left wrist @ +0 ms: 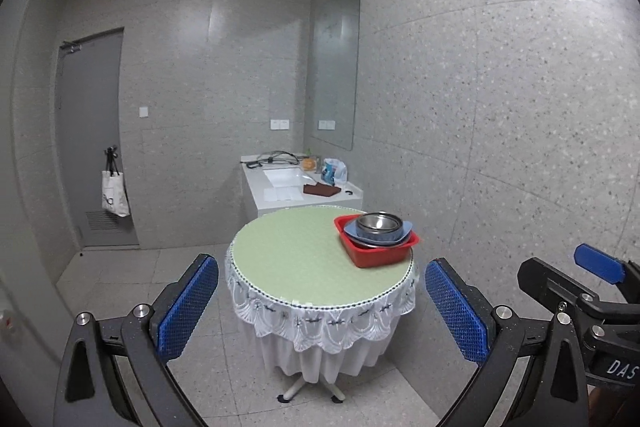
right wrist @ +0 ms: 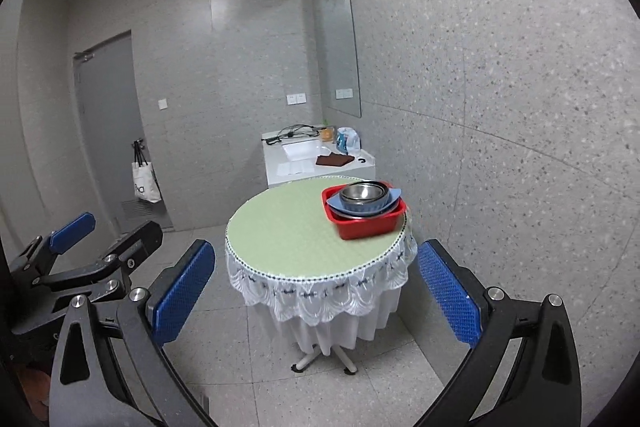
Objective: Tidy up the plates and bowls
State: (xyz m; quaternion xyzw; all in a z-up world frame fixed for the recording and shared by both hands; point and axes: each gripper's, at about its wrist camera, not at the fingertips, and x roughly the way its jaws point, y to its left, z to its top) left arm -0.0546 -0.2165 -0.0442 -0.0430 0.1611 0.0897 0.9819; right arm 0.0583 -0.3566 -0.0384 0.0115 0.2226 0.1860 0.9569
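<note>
- A red rectangular tub [left wrist: 382, 254] sits at the right rim of the round, green-topped counter [left wrist: 296, 259].
- A blue plate [left wrist: 405, 228] lies in the tub.
- A steel bowl [left wrist: 378, 223], upright, tops the stacked dishes.

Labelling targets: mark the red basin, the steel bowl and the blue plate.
red basin [left wrist: 380, 257], left wrist view, front wall.
steel bowl [right wrist: 360, 191], right wrist view, inner hollow.
blue plate [left wrist: 407, 227], left wrist view, right rim corner.

The left gripper [left wrist: 322, 311] and the right gripper [right wrist: 316, 293] look alike: black frames with round silver screws and bumpy blue pads [left wrist: 188, 309]. White letters "DAS" mark the right gripper's black body.
</note>
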